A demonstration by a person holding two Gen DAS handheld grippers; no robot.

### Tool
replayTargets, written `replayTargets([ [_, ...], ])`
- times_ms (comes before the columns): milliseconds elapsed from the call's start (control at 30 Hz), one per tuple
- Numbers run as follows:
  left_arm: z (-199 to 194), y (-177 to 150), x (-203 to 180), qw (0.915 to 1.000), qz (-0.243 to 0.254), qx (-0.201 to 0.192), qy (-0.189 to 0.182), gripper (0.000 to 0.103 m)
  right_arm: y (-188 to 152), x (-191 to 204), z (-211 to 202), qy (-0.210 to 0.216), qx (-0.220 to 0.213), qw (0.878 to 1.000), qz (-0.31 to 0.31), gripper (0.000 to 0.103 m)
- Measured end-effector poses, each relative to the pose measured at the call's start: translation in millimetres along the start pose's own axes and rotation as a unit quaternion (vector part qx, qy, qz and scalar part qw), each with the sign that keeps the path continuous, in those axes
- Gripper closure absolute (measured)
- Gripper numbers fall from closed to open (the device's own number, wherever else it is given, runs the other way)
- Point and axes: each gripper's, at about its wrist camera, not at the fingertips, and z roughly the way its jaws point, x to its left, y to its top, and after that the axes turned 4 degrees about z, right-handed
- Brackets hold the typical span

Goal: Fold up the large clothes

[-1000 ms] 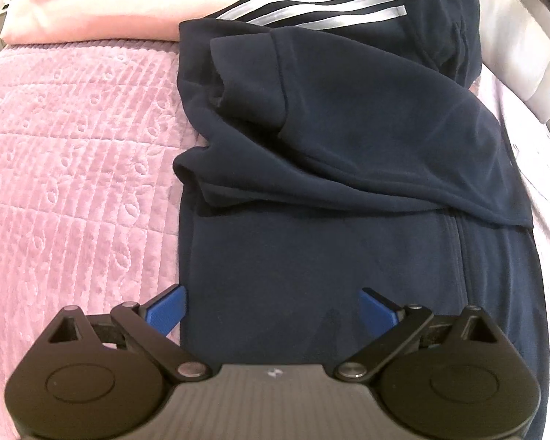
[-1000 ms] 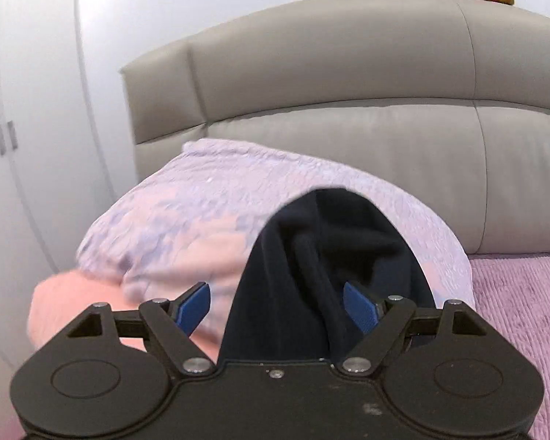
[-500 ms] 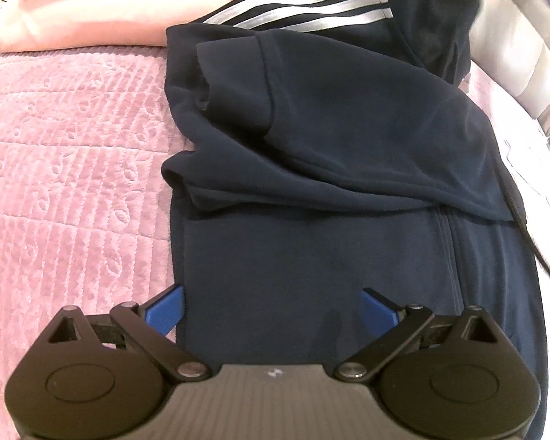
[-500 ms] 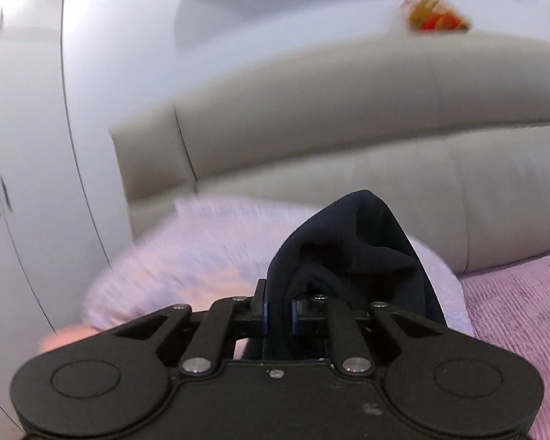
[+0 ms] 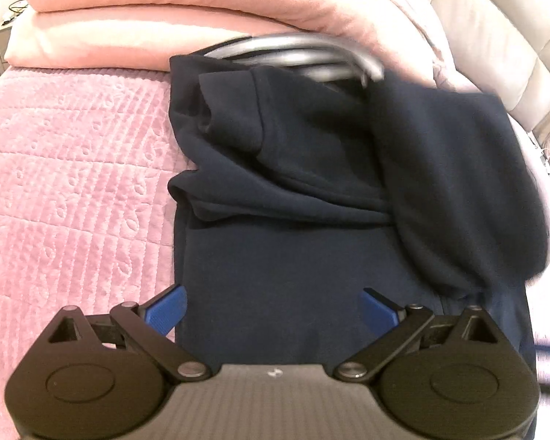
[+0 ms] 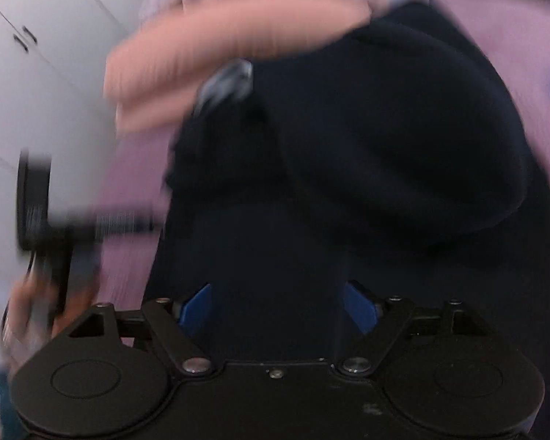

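A navy sweatshirt [image 5: 293, 256] with silver sleeve stripes [image 5: 293, 51] lies on a pink quilted bedspread [image 5: 73, 183]. One sleeve is folded across its chest, and a dark fold [image 5: 458, 190] is blurred over its right side. My left gripper [image 5: 273, 310] is open just above the garment's lower part, with the left pad at its edge. My right gripper [image 6: 278, 308] is open over the same navy sweatshirt [image 6: 385, 165]; this view is heavily motion-blurred. The other gripper [image 6: 36, 201] shows blurred at the left of the right wrist view.
Folded pink blankets [image 5: 146, 18] are stacked at the head of the bed behind the sweatshirt. A grey padded headboard [image 5: 502, 18] stands at the right. White wardrobe doors [image 6: 36, 55] show at the left in the right wrist view.
My right gripper had shut on a bunch of the navy fabric and lifted it; it has now let go, opened, and swung down over the garment. The hood part has dropped onto the right side.
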Motion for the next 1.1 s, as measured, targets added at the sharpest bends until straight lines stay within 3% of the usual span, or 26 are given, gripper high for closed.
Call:
replayTargets([
  [33,-0.9,-0.5,-0.3,1.0000,0.001,0.000,-0.001,0.002,-3.1,-1.6,-8.1,-0.003,-0.002,1.000,-0.003,0.008],
  [100,-1.2,-0.3,-1.3,1.0000,0.003,0.001,-0.004,0.002,3.4,1.4,-27.3,-0.031,-0.053,0.998,-0.032,0.007],
  [167,-0.2,0.3,-2.8,1.0000,0.005,0.003,-0.007,0.002,16.4,11.1,-33.6,-0.069,-0.107,0.989,-0.076,0.003],
  [233,0.8,0.7,-3.1,0.9999,0.007,0.005,-0.007,0.002,28.8,25.5,-22.2,-0.073,-0.132,0.978,-0.142,0.003],
  [300,0.5,1.4,-1.0,1.0000,0.007,0.004,-0.003,0.002,41.3,42.7,10.8,-0.071,-0.138,0.962,-0.222,0.003],
  [367,0.6,1.6,1.1,1.0000,0.001,0.003,0.001,0.002,53.1,51.8,52.9,-0.114,-0.111,0.950,-0.270,0.004],
  [400,-0.4,1.5,3.7,1.0000,-0.002,0.002,0.000,0.002,59.1,54.6,76.3,-0.140,-0.084,0.945,-0.283,0.009],
  [467,-1.4,1.9,10.3,0.9999,-0.012,0.000,0.000,0.002,67.1,48.5,113.5,-0.170,-0.034,0.942,-0.288,0.042],
  [500,-1.6,2.1,13.8,0.9998,-0.019,-0.001,0.001,0.002,67.5,41.0,121.0,-0.179,-0.034,0.945,-0.273,0.092],
  [533,-1.7,2.3,16.8,0.9997,-0.023,-0.001,0.001,0.002,69.1,34.2,121.1,-0.178,-0.051,0.952,-0.242,0.096],
  [633,-2.2,3.2,21.5,0.9996,-0.028,-0.004,0.003,0.002,72.2,36.6,84.6,-0.097,-0.094,0.978,-0.161,0.095],
  [700,-3.7,4.3,21.7,0.9995,-0.030,-0.008,0.005,0.002,69.2,59.3,59.5,-0.029,-0.116,0.979,-0.166,0.095],
  [767,-4.6,4.5,20.2,0.9995,-0.030,-0.008,0.004,0.002,67.1,73.1,51.1,0.013,-0.129,0.979,-0.160,0.095],
  [800,-4.4,4.6,18.7,0.9996,-0.027,-0.007,0.005,0.002,67.7,75.5,57.0,0.014,-0.125,0.980,-0.155,0.088],
  [833,-4.0,5.4,17.8,0.9996,-0.025,-0.006,0.010,0.002,67.9,74.1,65.8,0.010,-0.107,0.982,-0.155,0.059],
  [900,-5.8,4.4,15.7,0.9996,-0.023,-0.006,0.017,0.002,69.2,66.4,91.2,-0.009,-0.025,0.990,-0.142,0.026],
  [967,-7.3,3.1,13.8,0.9996,-0.023,-0.006,0.012,0.002,62.7,56.2,89.3,-0.002,-0.020,0.992,-0.124,0.028],
  [1033,-7.4,3.2,14.1,0.9996,-0.025,-0.008,0.011,0.002,58.2,43.4,74.0,0.004,-0.057,0.991,-0.121,0.026],
  [1100,-5.6,4.4,12.0,0.9996,-0.024,-0.008,0.012,0.002,52.6,36.8,69.7,-0.035,-0.089,0.985,-0.142,0.024],
])
